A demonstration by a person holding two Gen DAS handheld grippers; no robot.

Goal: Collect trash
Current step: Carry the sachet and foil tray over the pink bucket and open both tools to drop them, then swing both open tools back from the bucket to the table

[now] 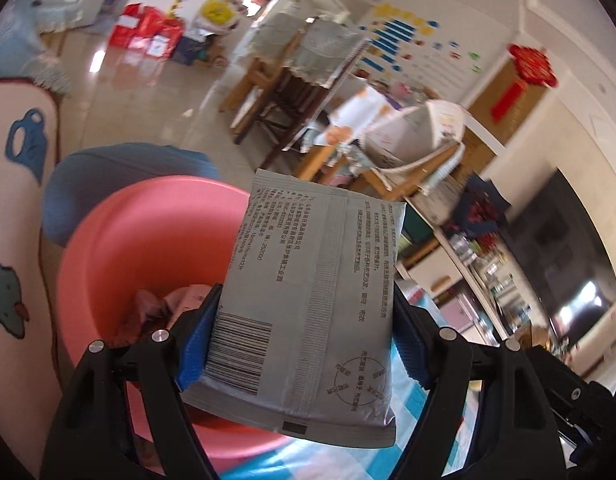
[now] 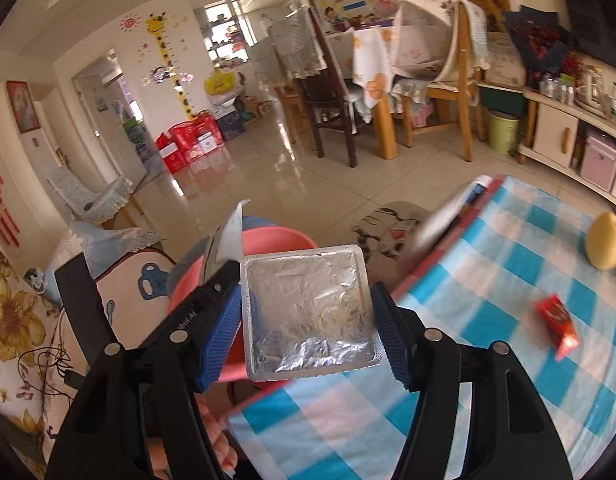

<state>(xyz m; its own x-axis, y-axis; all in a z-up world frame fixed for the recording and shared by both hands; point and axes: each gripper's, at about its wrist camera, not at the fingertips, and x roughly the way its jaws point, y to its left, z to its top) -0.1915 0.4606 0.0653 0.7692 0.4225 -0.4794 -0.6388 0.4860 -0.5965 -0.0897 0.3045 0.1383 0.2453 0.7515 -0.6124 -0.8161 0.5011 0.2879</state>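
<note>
Left wrist: grey packet (image 1: 308, 308) clamped between left gripper (image 1: 303, 328) pads, above pink bin (image 1: 147, 232).

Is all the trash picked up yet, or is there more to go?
Partly. Some wrappers already lie in the pink bin. Now the left tongs hold a grey packet, the right tongs a foil blister pack. A red carton is still on the checked tablecloth.

Family home: dining chairs (image 2: 332, 92), giraffe height-chart (image 2: 167, 60).
</note>
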